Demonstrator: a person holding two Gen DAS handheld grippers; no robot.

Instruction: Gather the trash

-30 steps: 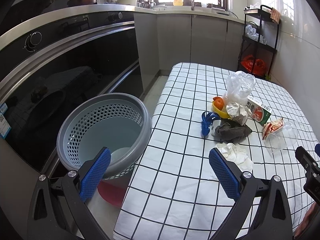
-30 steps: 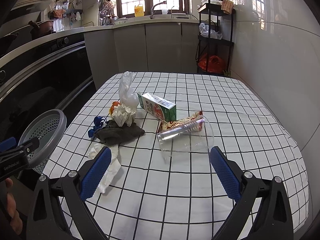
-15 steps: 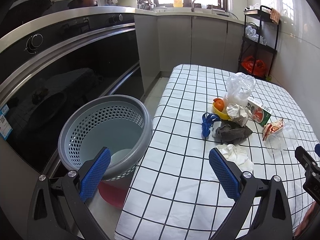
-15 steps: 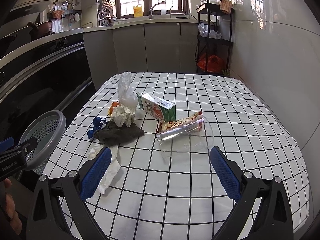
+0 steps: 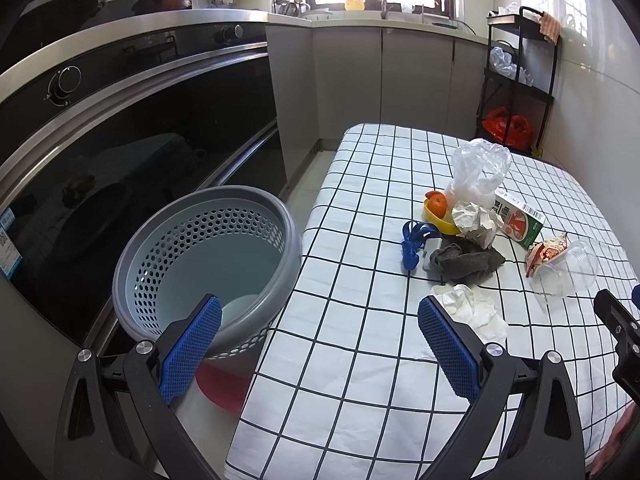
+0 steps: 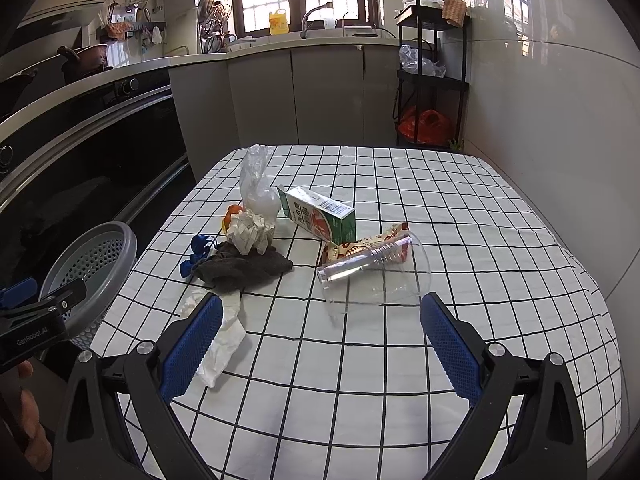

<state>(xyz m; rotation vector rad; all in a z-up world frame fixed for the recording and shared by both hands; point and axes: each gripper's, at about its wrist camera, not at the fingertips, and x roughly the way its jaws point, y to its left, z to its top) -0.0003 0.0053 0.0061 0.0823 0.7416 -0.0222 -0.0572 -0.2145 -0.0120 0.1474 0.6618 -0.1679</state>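
Observation:
Trash lies on a checked tablecloth (image 6: 440, 208): a clear plastic cup (image 6: 376, 276) on its side with a snack wrapper (image 6: 360, 246) by it, a green carton (image 6: 320, 220), crumpled paper (image 6: 250, 232), a dark rag (image 6: 244, 268), a white tissue (image 6: 222, 340), a clear bag (image 6: 256, 184) and a blue strap (image 6: 196, 254). A grey perforated basket (image 5: 204, 256) stands left of the table. My left gripper (image 5: 320, 346) is open and empty over the table's left edge. My right gripper (image 6: 320, 346) is open and empty, just short of the cup.
An orange fruit in a yellow dish (image 5: 438, 210) sits by the bag. A dark oven front (image 5: 120, 152) runs along the left. A black shelf rack (image 6: 432, 80) stands at the back right. A red dish (image 5: 220, 386) lies under the basket.
Both grippers have drifted slightly; the table and basket sit a little lower and closer in the views. Both stay open and empty.

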